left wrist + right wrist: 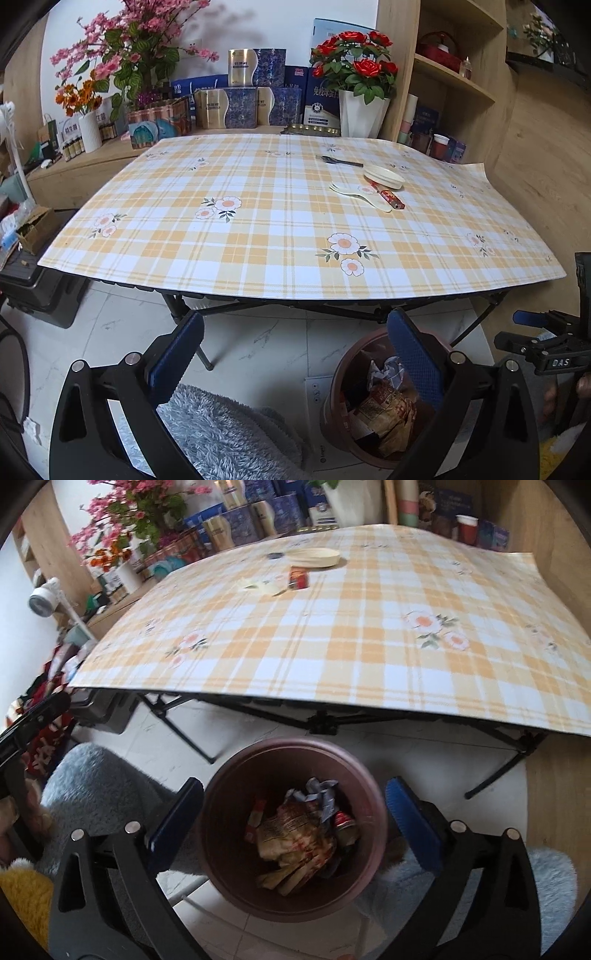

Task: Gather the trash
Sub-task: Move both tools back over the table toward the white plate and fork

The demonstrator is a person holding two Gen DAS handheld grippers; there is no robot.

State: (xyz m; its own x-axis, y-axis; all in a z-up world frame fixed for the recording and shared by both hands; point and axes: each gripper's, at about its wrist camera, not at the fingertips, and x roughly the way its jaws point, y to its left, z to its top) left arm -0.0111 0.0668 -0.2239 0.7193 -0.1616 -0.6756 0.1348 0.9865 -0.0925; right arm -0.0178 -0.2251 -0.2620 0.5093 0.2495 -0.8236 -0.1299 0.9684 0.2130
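On the floor below the tabletop's (pixel 369 657) near edge, the brown trash bin (pixel 229 867) holds crumpled wrappers (pixel 295 838) and a red can (pixel 345 821). Right gripper (pixel 293 823) hangs above it, jaws spread wide, nothing between them. Left gripper (pixel 295 354) is likewise released, empty.

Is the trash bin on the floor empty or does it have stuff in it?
Partly full. The bin stands upright and open-topped, with crumpled wrappers piled over its bottom.

plaid tablecloth (pixel 258 229) | red rose pot (pixel 362 110) | grey fluffy rug (pixel 221 435)
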